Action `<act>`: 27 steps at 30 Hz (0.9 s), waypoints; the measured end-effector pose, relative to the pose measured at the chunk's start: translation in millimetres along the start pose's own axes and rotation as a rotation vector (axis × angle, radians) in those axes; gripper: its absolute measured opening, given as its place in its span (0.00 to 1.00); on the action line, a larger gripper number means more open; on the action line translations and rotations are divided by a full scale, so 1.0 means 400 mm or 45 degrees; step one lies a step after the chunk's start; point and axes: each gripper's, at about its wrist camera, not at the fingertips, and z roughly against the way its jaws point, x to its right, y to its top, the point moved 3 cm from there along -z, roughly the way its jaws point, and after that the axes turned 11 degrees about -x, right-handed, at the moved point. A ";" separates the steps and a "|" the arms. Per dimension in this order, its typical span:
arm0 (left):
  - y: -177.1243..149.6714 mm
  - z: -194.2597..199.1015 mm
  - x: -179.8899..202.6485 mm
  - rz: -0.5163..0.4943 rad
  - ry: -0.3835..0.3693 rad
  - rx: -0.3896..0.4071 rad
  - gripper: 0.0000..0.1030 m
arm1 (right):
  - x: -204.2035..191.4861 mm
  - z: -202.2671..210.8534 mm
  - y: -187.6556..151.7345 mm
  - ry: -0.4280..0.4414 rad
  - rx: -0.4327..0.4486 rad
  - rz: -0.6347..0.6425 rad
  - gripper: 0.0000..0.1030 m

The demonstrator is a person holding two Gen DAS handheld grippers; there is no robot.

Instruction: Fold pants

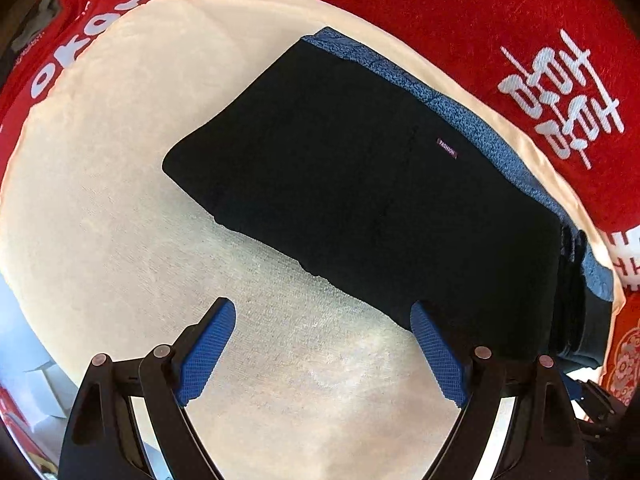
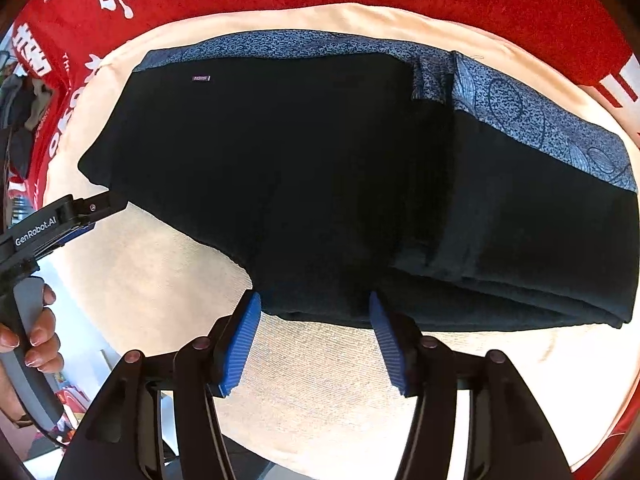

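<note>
left hand [image 2: 34,336]: mine, wrapped round the grey handle of the left gripper, at the left edge of the right wrist view.
left gripper [image 1: 324,316]: my jaws wide apart, nothing between them; left blue pad [image 1: 208,354] over bare cream towel [image 1: 100,184], right pad at the near edge of the pants [image 1: 360,180]; contact unclear.
pants: black with blue patterned band [image 2: 540,120], folded, lying flat on the cream towel; small label [image 1: 447,148] facing up.
right gripper [image 2: 314,308]: my jaws partly apart, not clamped; both pad tips at the near folded edge of the pants.
red cloth [image 1: 500,12]: white characters, under the towel.
</note>
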 end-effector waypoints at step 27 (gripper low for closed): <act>0.129 -0.009 -0.069 0.237 -0.737 0.183 0.91 | -0.018 -0.032 -0.020 0.008 0.003 0.039 0.65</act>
